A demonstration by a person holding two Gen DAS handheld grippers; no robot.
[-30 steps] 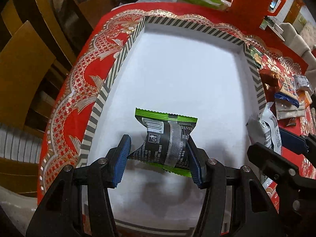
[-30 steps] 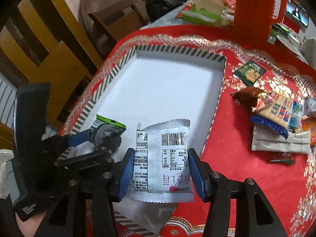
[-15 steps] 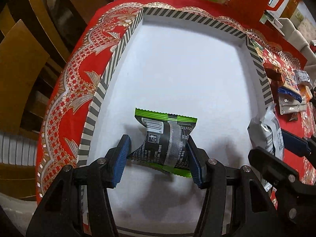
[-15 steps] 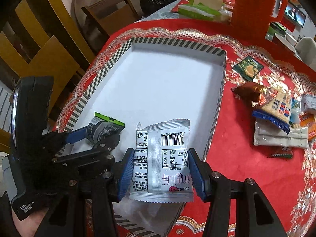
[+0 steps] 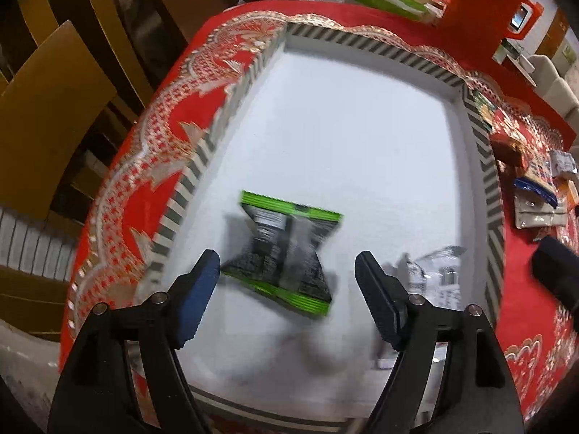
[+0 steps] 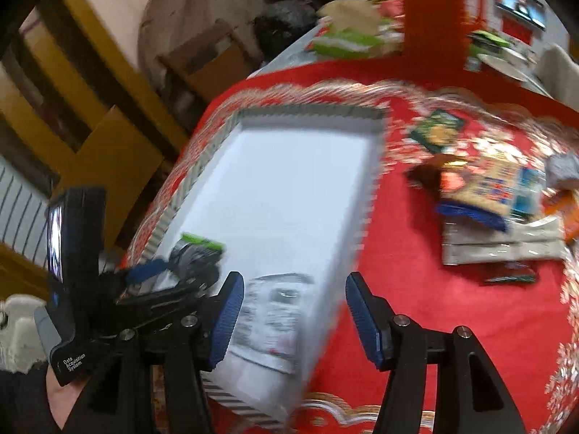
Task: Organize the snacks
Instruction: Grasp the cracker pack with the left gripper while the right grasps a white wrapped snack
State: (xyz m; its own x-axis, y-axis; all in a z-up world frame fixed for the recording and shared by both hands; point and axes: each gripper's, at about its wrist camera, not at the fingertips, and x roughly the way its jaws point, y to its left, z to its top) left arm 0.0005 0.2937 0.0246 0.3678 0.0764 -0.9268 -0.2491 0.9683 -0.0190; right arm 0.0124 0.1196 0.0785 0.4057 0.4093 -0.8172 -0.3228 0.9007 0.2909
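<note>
A green-and-black snack packet (image 5: 286,253) lies blurred on the white floor of the striped-rim tray (image 5: 492,181). My left gripper (image 5: 289,289) stands over its near edge. Its jaws are opening, and both blue pads are clear of the packet. A white printed packet (image 6: 271,318) rests in the tray's near corner, also seen as the white packet (image 5: 434,275) from the left wrist. My right gripper (image 6: 295,316) straddles it with jaws opening, the right pad well off it. The left gripper (image 6: 173,271) shows at the tray (image 6: 311,112) beside the green packet (image 6: 199,249).
A heap of loose snack packets (image 6: 488,195) lies on the red patterned cloth right of the tray, with a green packet (image 6: 438,130) behind it. An orange jug (image 6: 430,11) stands at the back. Wooden chairs (image 5: 54,90) crowd the table's left side.
Both grippers have spread their jaws and let go. The green packet and the white packet now lie in the tray. The right gripper has shifted to the right.
</note>
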